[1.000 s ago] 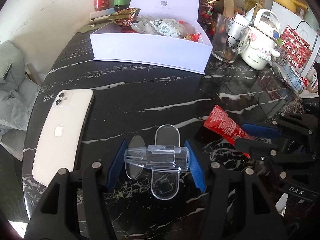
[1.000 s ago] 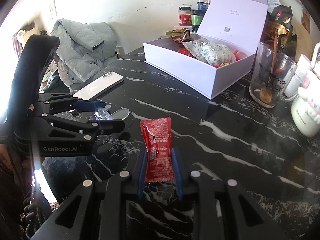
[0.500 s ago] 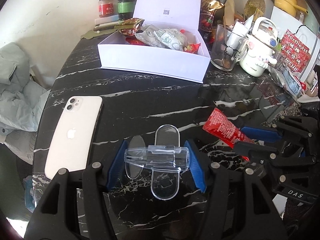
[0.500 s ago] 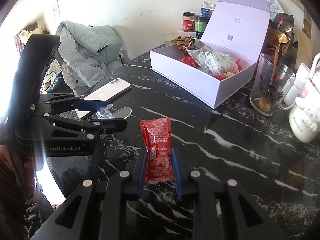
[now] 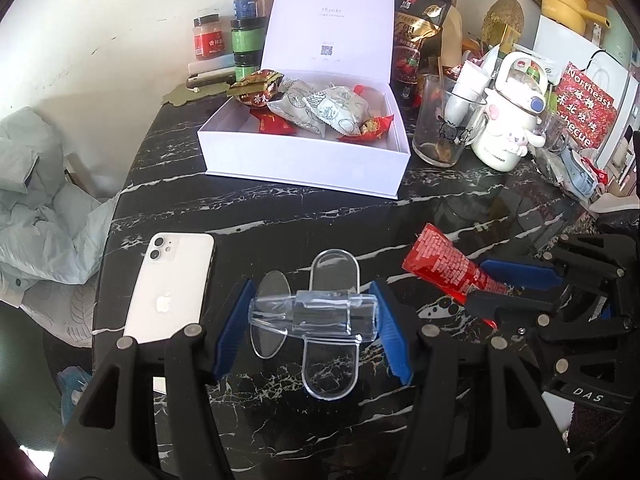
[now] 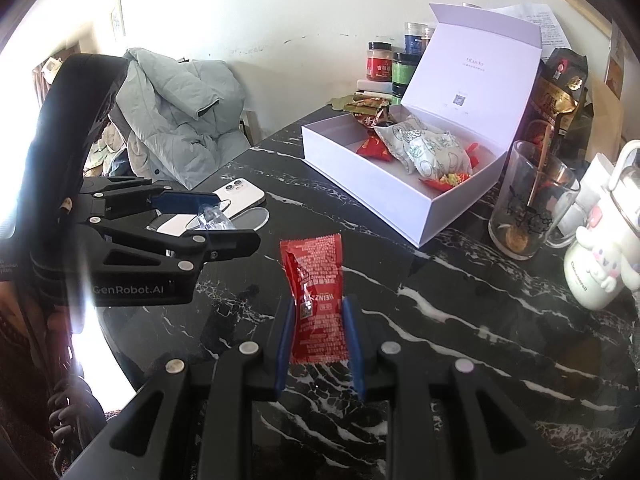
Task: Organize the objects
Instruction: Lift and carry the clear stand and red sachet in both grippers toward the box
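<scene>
Judging progress from the present layout, the task is assessed as partly done: several wrapped snacks are already lodged in the white box (image 5: 304,156), which is set toward the far edge of the surface (image 5: 280,216) with its lid propped upright, while two items are held clear of the marble and are not yet stowed.

The left claw (image 5: 312,316) is seen pinching a clear plastic clip (image 5: 314,314) across its tubular middle, the blue pads pressed on both ends. The right claw (image 6: 318,340) is seen pinching a red sauce sachet (image 6: 316,296) by its lower half, the upper half standing free and slightly creased. Both items are carried above the near part of the surface, well apart from the box.

Remaining work is judged to be the placing of these two items. Whether the white phone (image 5: 170,288), lying flat beside the left edge, is to be tidied as well cannot be told.

Materials are noted as follows. The surface is polished black stone with white veining. The clip is rigid, transparent and glossy, with flat rounded tabs. The sachet is thin, flexible foil film, printed. The box is smooth matt card, rectangular.
</scene>
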The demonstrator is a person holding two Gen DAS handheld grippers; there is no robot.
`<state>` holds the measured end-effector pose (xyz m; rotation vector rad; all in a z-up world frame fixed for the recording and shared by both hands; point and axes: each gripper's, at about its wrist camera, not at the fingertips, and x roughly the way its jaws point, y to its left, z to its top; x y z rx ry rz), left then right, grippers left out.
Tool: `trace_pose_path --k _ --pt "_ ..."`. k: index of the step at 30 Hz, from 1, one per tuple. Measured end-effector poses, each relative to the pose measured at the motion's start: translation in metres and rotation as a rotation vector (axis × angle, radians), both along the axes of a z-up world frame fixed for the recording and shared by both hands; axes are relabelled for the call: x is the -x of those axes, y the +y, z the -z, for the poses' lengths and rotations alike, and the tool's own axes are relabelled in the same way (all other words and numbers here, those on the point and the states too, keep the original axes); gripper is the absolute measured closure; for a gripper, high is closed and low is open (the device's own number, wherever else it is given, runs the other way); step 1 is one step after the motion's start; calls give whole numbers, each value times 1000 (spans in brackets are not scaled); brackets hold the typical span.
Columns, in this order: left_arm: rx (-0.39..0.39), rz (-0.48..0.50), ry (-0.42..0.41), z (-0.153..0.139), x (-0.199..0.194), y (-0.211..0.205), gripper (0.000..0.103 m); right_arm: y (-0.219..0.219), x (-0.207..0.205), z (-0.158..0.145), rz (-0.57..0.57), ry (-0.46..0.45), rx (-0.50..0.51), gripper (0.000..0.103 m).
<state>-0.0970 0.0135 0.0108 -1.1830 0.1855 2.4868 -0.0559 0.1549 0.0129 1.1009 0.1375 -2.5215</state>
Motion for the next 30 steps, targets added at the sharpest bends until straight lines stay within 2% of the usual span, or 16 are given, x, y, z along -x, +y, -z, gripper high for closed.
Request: trace_pose_path --k 13,30 --pt "-8 10 3 -15 22 8 45 8 22 -15 3 14 -10 79" --pt "-2 10 -14 -18 82 22 45 22 82 -15 -5 -7 1 79"
